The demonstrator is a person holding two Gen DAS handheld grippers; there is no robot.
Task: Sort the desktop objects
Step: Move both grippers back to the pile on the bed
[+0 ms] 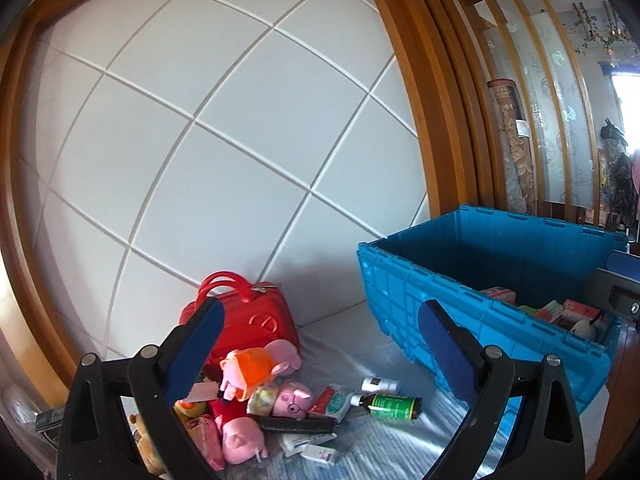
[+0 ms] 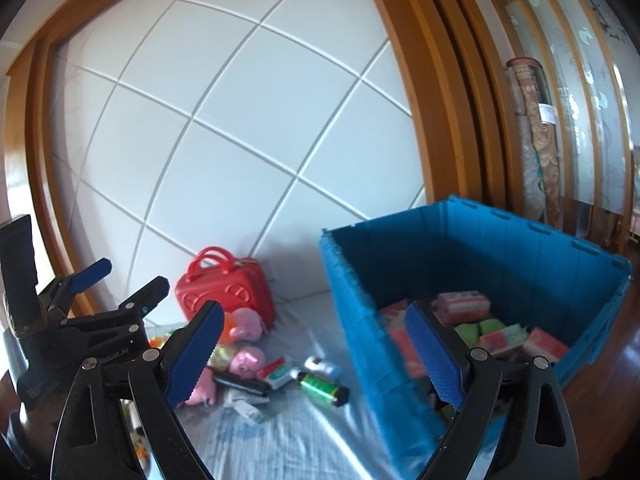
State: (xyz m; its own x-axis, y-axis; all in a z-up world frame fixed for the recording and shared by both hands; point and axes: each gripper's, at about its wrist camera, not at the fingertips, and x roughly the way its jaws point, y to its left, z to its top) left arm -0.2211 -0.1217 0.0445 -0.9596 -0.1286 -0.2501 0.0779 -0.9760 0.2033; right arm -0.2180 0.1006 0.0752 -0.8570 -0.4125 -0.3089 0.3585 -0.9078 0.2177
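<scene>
The left gripper (image 1: 320, 356) is held with its jaws spread wide, blue pads (image 1: 444, 354) facing each other, nothing between them. The right gripper (image 2: 316, 356) is likewise wide open and empty. In the right wrist view, the left gripper (image 2: 120, 278) appears at far left, also open.

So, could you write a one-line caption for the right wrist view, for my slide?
Open right claw above the table, facing scattered pig plush toys, a green bottle, a red mini suitcase and a partly filled blue crate.
</scene>
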